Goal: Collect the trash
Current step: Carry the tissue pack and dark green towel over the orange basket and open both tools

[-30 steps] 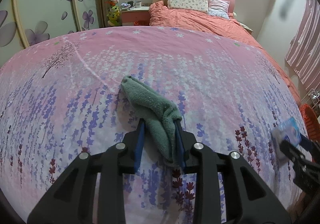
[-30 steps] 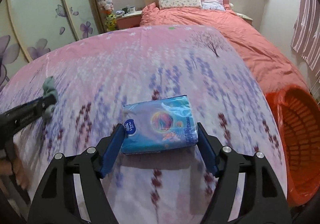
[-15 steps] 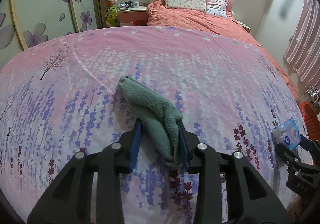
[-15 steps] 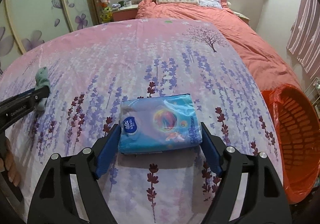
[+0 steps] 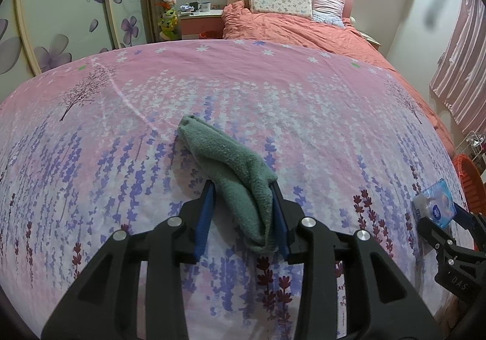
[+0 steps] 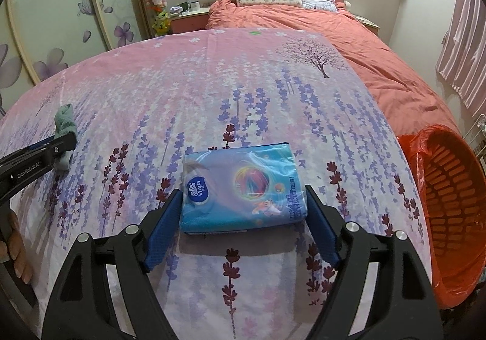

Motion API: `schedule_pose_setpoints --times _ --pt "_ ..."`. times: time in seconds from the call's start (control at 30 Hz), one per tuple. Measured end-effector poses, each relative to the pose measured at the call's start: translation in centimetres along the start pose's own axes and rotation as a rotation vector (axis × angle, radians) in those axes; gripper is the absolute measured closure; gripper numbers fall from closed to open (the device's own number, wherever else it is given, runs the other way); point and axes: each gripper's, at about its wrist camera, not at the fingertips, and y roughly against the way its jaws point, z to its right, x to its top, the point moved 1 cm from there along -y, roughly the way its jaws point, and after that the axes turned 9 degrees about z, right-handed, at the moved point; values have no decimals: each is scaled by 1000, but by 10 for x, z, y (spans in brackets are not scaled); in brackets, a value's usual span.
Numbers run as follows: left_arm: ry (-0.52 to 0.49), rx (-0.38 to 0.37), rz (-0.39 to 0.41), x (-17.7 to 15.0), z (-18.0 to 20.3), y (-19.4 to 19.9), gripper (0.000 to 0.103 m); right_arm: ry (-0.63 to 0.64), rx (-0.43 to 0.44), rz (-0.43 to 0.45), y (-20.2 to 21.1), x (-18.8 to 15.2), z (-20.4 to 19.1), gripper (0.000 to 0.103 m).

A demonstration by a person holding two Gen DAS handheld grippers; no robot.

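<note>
The fuzzy grey-green rolled cloth (image 5: 231,170) lies on the pink lavender-printed bedsheet (image 5: 303,115), its long axis running from the upper left of the frame down toward lower centre, the near end drooping between the blue pads of the left tool (image 5: 243,209), which is clenched on it. The glossy blue rectangular tissue pack (image 6: 243,186) lies flat at centre frame, long axis left to right, its white round logo at the left end; the right tool (image 6: 243,218) grips it by its short ends. Only the right wrist view shows the whole round orange-red plastic basket (image 6: 449,218) with its bag liner at the right edge; the left wrist view catches just its rim (image 5: 469,185) beside the pack (image 5: 434,206).
</note>
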Motion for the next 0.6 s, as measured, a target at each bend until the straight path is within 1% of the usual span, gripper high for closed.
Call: schedule_pose_setpoints --times 0.6 --pt "1 -1 0 0 2 1 64 -1 1 0 0 0 1 23"
